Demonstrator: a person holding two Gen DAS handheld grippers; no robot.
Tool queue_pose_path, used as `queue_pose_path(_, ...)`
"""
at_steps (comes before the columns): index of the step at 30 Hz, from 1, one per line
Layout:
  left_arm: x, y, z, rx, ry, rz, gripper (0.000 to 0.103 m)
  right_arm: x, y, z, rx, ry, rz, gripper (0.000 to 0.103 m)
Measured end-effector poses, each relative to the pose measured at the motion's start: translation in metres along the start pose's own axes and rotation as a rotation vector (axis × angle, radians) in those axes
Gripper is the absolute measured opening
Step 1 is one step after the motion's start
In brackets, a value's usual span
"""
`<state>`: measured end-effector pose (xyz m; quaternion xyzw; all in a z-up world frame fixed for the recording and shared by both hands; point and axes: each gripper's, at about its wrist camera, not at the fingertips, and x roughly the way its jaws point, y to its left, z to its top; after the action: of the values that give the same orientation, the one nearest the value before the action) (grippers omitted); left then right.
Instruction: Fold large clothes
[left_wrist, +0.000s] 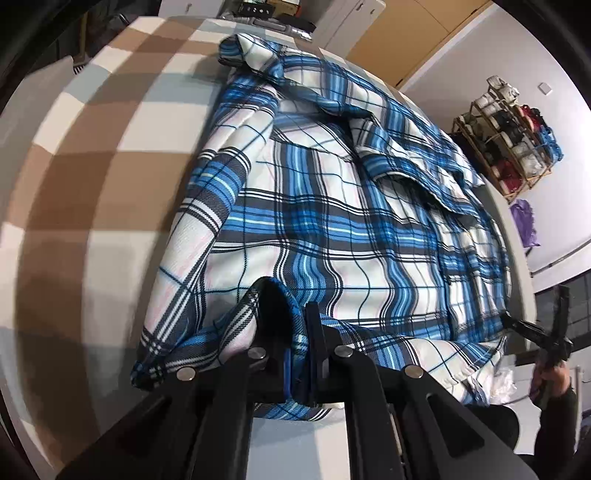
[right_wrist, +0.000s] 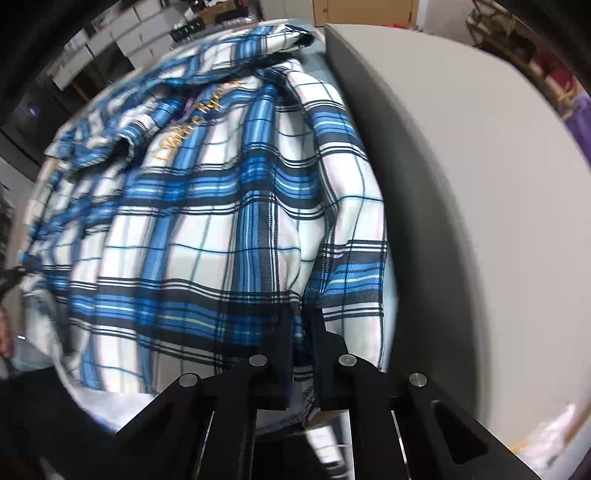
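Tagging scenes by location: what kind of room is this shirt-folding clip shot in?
Probably a storage or workroom rather than a home laundry. A plaid shirt lies on a table with a checked cloth, a rack of packed goods stands by the wall, and stacked boxes line the far side.

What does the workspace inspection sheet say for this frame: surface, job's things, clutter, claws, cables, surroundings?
Surface: table with a brown, white and grey check cloth; plain grey top in the right wrist view.
Job's things: blue plaid shirt spread out, rumpled, gold lettering inside near the collar.
Clutter: white crumpled material at the near edge, kind unclear.
Claws: left claw shut on the shirt's near hem; right claw shut on the hem too.
Cables: nothing seen.
Surroundings: shoe rack by the wall, purple bag below it, wooden cabinets behind.
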<state>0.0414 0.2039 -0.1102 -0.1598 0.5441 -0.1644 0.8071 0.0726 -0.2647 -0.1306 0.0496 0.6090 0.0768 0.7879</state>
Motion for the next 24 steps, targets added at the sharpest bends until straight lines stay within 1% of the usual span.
queue_pose_path(1, -0.001, 0.002, 0.002, -0.005, -0.006, 0.011, 0.004, 0.000, 0.002, -0.002, 0.004, 0.000, 0.042, 0.006)
queue_pose_path(2, -0.001, 0.006, 0.005, -0.016, -0.011, 0.017, 0.004, 0.000, 0.002, -0.003, 0.003, 0.000, 0.061, 0.006)
queue_pose_path(4, -0.003, 0.019, 0.012, -0.069, -0.019, 0.011, 0.004, 0.000, 0.007, -0.006, 0.013, 0.005, 0.142, 0.006)
queue_pose_path(6, -0.006, 0.027, 0.015, -0.114, -0.042, 0.017, 0.004, 0.005, 0.003, -0.004, 0.017, 0.011, 0.214, 0.006)
queue_pose_path(7, -0.009, 0.031, 0.016, -0.129, -0.058, 0.032, 0.004, 0.006, 0.002, -0.005, 0.020, 0.018, 0.234, 0.006)
queue_pose_path(8, -0.012, 0.035, 0.015, -0.144, -0.074, 0.037, 0.004, 0.008, 0.000, -0.005, 0.023, 0.028, 0.237, 0.009)
queue_pose_path(10, -0.014, 0.038, 0.011, -0.156, -0.081, 0.013, 0.004, 0.005, -0.004, -0.008, 0.014, 0.020, 0.223, 0.012)
queue_pose_path(12, -0.014, 0.035, 0.005, -0.129, -0.083, 0.022, 0.004, 0.003, -0.016, -0.005, 0.000, -0.014, 0.172, 0.032)
queue_pose_path(13, -0.015, 0.033, 0.003, -0.119, -0.085, 0.025, 0.004, -0.002, -0.022, -0.006, 0.002, -0.042, 0.144, 0.051)
queue_pose_path(14, -0.015, 0.030, 0.001, -0.101, -0.084, 0.028, 0.004, -0.007, -0.032, -0.002, 0.006, -0.063, 0.144, 0.063)
queue_pose_path(15, -0.014, 0.027, 0.000, -0.089, -0.085, 0.028, 0.004, -0.012, -0.038, -0.005, 0.009, -0.100, 0.161, 0.064)
queue_pose_path(16, -0.014, 0.026, -0.001, -0.080, -0.086, 0.026, 0.004, -0.013, -0.042, -0.006, 0.010, -0.115, 0.162, 0.062)
queue_pose_path(17, -0.015, 0.027, 0.002, -0.077, -0.084, 0.025, 0.004, -0.009, -0.042, -0.001, 0.013, -0.115, 0.148, 0.062)
queue_pose_path(19, -0.014, 0.026, 0.001, -0.080, -0.079, 0.015, 0.004, -0.005, -0.046, 0.002, 0.016, -0.110, 0.141, 0.062)
queue_pose_path(21, -0.013, 0.027, 0.001, -0.084, -0.073, 0.008, 0.004, -0.004, -0.049, 0.001, 0.012, -0.099, 0.113, 0.062)
queue_pose_path(23, -0.013, 0.026, 0.003, -0.083, -0.074, 0.011, 0.004, 0.002, -0.047, 0.001, -0.005, -0.074, 0.068, 0.062)
queue_pose_path(24, -0.012, 0.027, 0.002, -0.082, -0.073, 0.013, 0.004, 0.005, -0.045, 0.001, -0.016, -0.056, 0.034, 0.060)
